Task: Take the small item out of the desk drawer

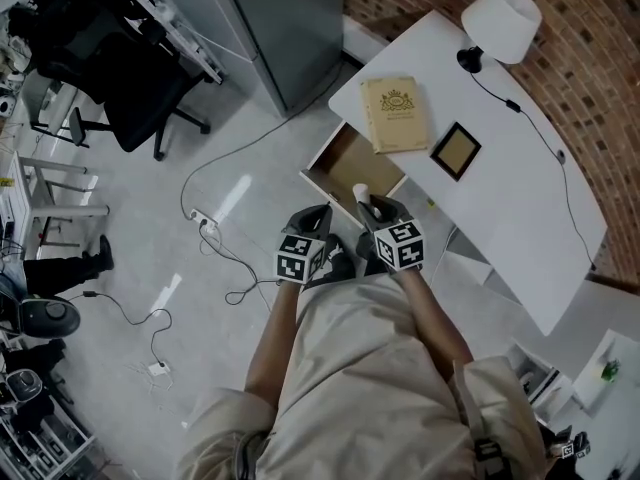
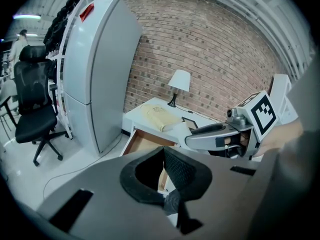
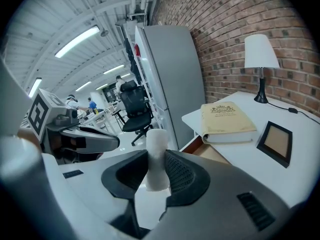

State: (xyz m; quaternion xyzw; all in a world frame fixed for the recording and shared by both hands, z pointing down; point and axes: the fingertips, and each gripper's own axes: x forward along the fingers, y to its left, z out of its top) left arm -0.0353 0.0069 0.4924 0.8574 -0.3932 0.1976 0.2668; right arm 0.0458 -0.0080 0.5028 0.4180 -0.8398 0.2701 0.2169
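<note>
The desk drawer (image 1: 345, 163) stands pulled out of the white desk (image 1: 500, 188), its wooden bottom showing. My right gripper (image 1: 372, 206) hovers over the drawer's near corner, shut on a small white cylinder-like item (image 1: 361, 192). In the right gripper view the item (image 3: 158, 141) stands upright between the pads of the right gripper (image 3: 156, 159), above the drawer (image 3: 207, 151). My left gripper (image 1: 318, 213) hangs just left of the right one, off the drawer's front edge. Its jaws (image 2: 163, 151) meet with nothing between them.
On the desk lie a tan book (image 1: 395, 113), a dark picture frame (image 1: 455, 150) and a white lamp (image 1: 500, 23) with its cord. A grey cabinet (image 1: 280, 18) stands left of the desk. An office chair (image 1: 120, 68) and floor cables (image 1: 215, 233) lie further left.
</note>
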